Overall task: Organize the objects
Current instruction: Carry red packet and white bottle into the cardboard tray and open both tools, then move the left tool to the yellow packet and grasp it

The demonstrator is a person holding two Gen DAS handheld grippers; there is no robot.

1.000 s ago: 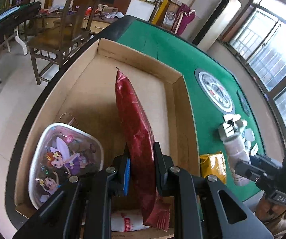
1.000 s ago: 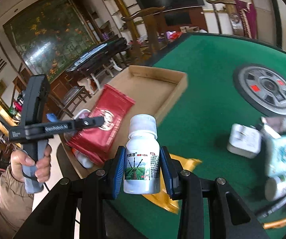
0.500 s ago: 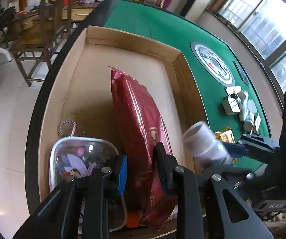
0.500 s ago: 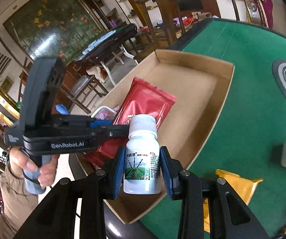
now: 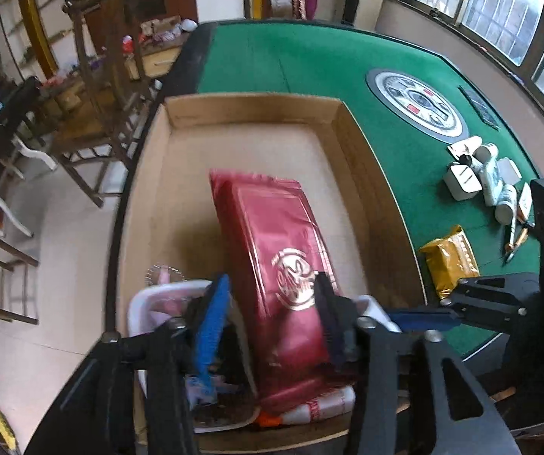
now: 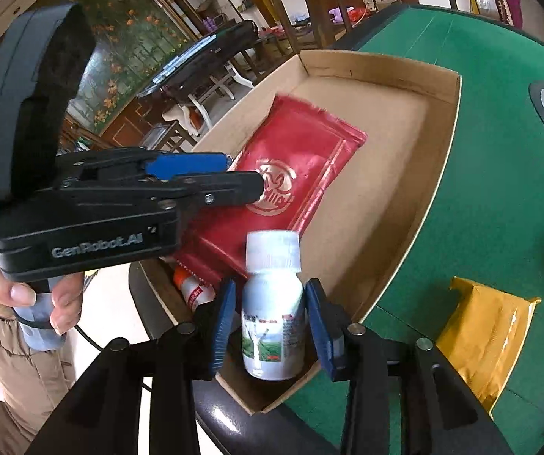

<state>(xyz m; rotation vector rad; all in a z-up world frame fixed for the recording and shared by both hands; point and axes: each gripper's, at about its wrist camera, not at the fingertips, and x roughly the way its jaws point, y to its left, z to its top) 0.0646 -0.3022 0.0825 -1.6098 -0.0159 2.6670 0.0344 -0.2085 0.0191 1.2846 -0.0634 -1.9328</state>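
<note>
The red pouch (image 5: 272, 250) is straddled by the left gripper (image 5: 268, 322), whose jaws have just been opening and are released; it lies lengthwise in the cardboard box (image 6: 439, 174). Right of it, the white bottle (image 6: 272, 303) stands upright in the near corner between the right gripper (image 6: 268, 326), just loosened.

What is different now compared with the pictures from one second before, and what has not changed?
The left gripper has just been opening and has let go of the red pouch, which fell from standing on edge to lying flat in the cardboard box. The right gripper carried the white bottle from above the green table to the box's near corner; its jaws have just been opening around it. The box and the yellow packet stayed put.
</note>
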